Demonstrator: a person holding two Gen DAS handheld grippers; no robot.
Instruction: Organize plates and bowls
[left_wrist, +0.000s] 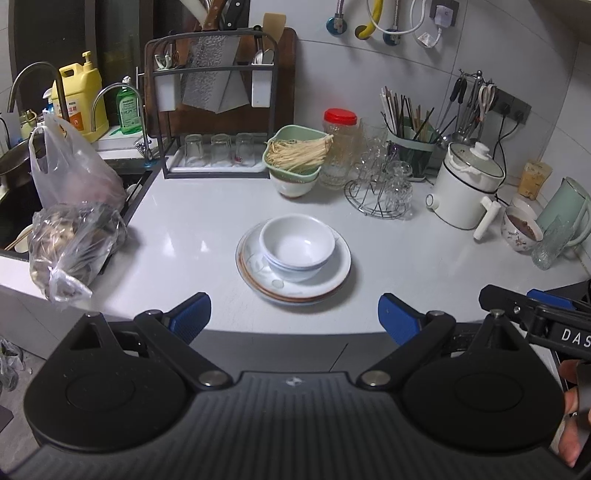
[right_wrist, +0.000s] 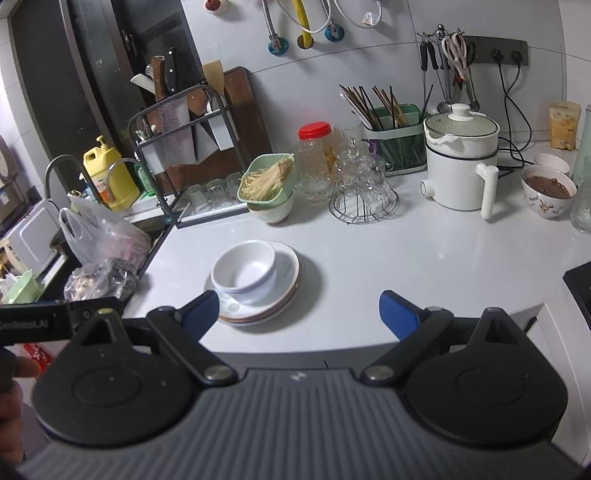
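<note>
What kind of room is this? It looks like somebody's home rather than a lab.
Most likely a home kitchen. A sink with curved faucets sits at the left, a knife rack stands against the tiled wall, and a holder full of chopsticks shares the white counter with a stack of bowls and plates.

Stacked bowls on stacked plates, out in front of the dish rack

White bowls (left_wrist: 297, 246), upright and nested, the lower one blue-banded, sit on a pile of shallow white plates (left_wrist: 338, 271); a brown-rimmed plate shows in the pile. The bowls sit off-centre, toward the side nearer the dish rack (left_wrist: 218, 107). The whole stack rests well apart from the rack.
</note>
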